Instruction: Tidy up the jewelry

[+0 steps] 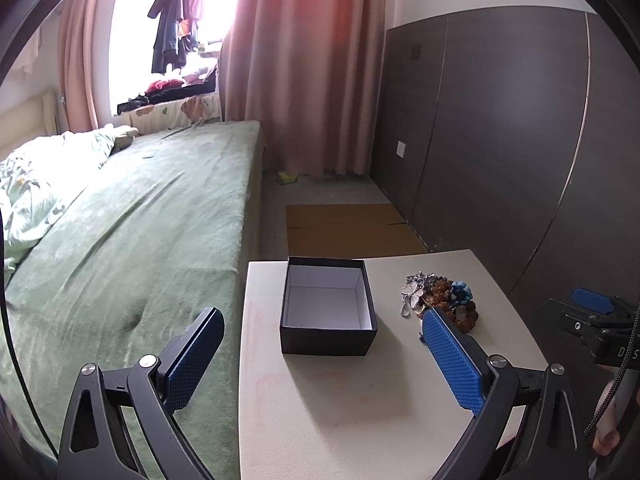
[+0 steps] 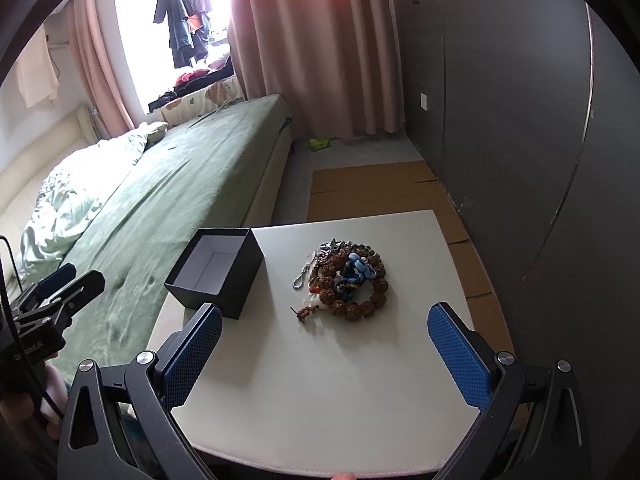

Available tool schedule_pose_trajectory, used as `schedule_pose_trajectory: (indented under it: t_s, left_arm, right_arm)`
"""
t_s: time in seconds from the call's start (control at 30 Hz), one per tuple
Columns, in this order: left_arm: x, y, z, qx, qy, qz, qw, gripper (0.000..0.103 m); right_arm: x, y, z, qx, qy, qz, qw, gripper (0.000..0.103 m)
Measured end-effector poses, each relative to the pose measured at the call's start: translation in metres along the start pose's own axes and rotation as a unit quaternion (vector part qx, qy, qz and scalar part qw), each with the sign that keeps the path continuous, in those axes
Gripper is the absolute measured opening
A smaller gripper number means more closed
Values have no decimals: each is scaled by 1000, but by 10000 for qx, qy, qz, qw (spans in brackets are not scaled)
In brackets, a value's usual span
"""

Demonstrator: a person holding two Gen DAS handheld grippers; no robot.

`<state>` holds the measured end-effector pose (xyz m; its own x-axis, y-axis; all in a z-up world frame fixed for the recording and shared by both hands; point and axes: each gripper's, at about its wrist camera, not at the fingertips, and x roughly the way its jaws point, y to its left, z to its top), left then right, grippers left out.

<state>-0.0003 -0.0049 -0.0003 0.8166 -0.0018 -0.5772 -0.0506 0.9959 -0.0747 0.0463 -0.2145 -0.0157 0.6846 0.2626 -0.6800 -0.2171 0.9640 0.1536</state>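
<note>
An open black box with a white inside stands empty on the small white table; it also shows in the right wrist view. A pile of jewelry, brown bead bracelets, a blue piece and a silver chain, lies to its right; it also shows in the left wrist view. My left gripper is open and empty, above the near side of the box. My right gripper is open and empty, just in front of the pile.
A bed with a green cover runs along the table's left side. A dark wardrobe wall stands on the right. Flat cardboard lies on the floor beyond the table. Pink curtains hang at the back.
</note>
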Motion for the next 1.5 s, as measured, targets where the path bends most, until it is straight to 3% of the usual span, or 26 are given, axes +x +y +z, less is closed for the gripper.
schedule_pose_trajectory:
  t_s: [0.5,0.57,0.7,0.9,1.07,1.3,1.5]
  left_arm:
    - [26,-30,14,-45,46,-265,9996,100]
    - [33,-36,15,-26,66,-347,9994,98]
    - [50,-49,15,11,191,-509,9985,90]
    - [81,-70,13,51,475,-796,9957,73]
    - [102,-89,10,140,740,-948,9926,66]
    - [134,-116,15,306,1159,-1207,9854,52]
    - [160,-122,15,-10,1687,-1310,9769,43]
  right_arm:
    - [8,-29,16,623,7,10,9981,103]
    - [11,-36,17,721,32,-28,9974,99]
    - [22,-51,20,872,141,-288,9957,79]
    - [37,-76,21,1319,332,-421,9898,77]
    - [47,-90,19,1542,436,-493,9858,76]
    - [64,-111,16,2046,591,-177,9769,73]
    - [74,-127,12,2351,698,-77,9694,73]
